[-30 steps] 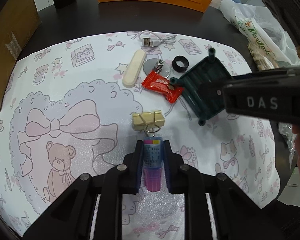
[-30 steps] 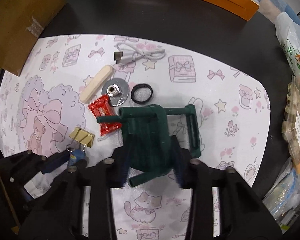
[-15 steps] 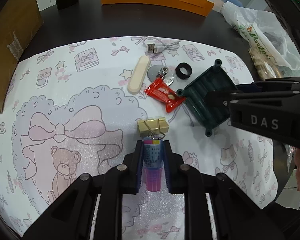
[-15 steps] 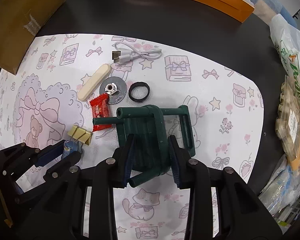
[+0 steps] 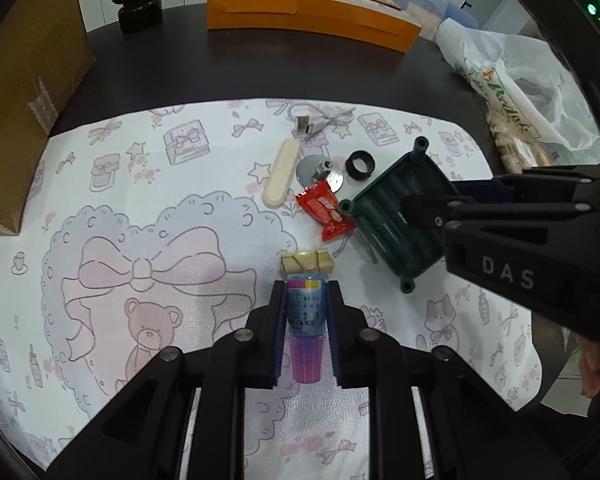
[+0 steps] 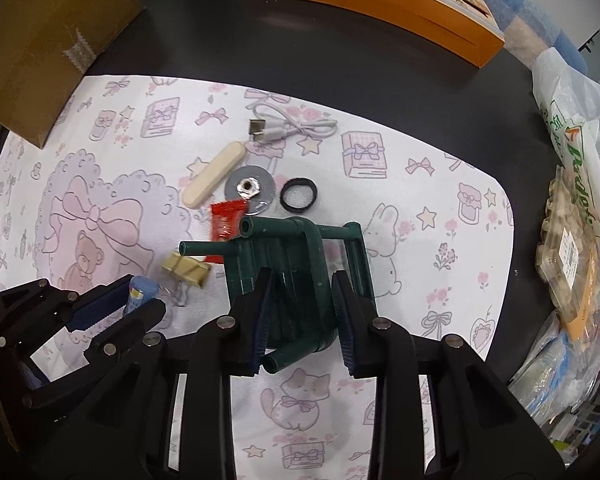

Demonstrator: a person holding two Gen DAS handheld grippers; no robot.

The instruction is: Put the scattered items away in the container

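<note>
left tongs [image 5: 306, 320] clamp blue tube [image 5: 305, 307]; right tongs [image 6: 300, 312] grip green tray [image 6: 288, 276].

White letters "DAS" stand on the right gripper [image 5: 428, 208]; the tube's [image 5: 306, 306] label print is unreadable.

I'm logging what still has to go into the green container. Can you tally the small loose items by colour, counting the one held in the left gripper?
Red: 1, candy wrapper
Black: 1, ring
White: 1, USB cable
Silver: 1, metal disc with nut
Cream or beige: 2, flat stick, binder clip
Blue and pink: 1, tube in the left gripper
Total: 7
</note>
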